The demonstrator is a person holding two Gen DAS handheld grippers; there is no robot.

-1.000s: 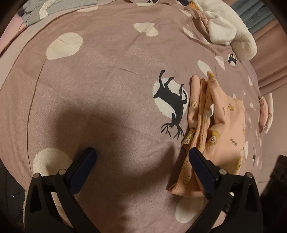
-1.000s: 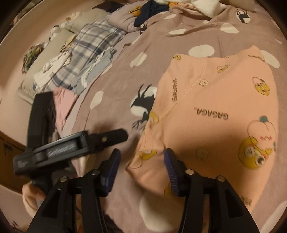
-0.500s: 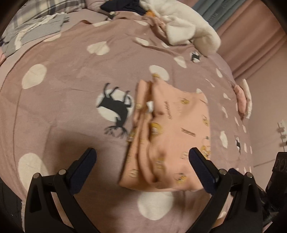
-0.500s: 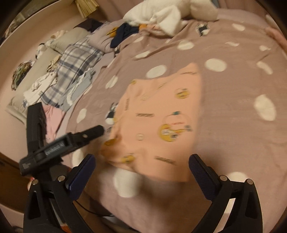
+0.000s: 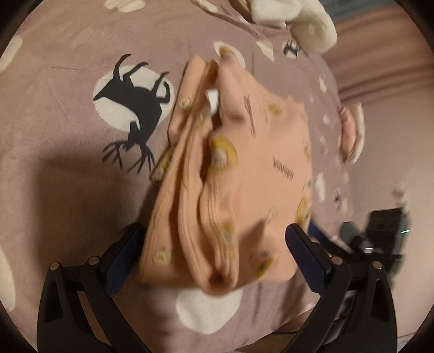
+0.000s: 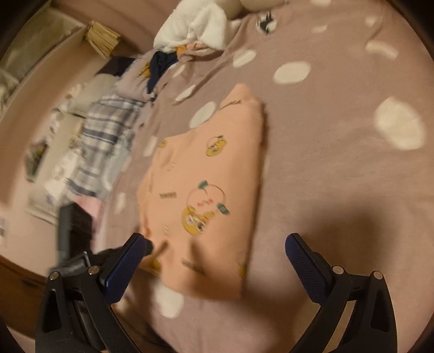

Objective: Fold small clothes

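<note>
A folded peach garment (image 5: pixel 238 173) with yellow cartoon prints lies on the mauve spotted bedspread (image 5: pixel 67 168). In the left wrist view its thick layered edge faces me. My left gripper (image 5: pixel 214 255) is open, its jaws standing either side of the garment's near end. In the right wrist view the garment (image 6: pixel 206 195) lies flat as a neat rectangle. My right gripper (image 6: pixel 214 258) is open and empty just above its near edge. The left gripper (image 6: pixel 78 260) shows at the lower left of that view.
A white fluffy blanket (image 6: pixel 195 24) and dark clothes (image 6: pixel 160 65) lie at the far end of the bed. Plaid and other clothes (image 6: pixel 105 144) are piled left of the bed. A pink cushion (image 5: pixel 350 130) sits at the bed's right edge.
My left gripper has moved in on the garment, so its end now lies between the open jaws. My right gripper opened, let go of the garment and drew back to the right.
</note>
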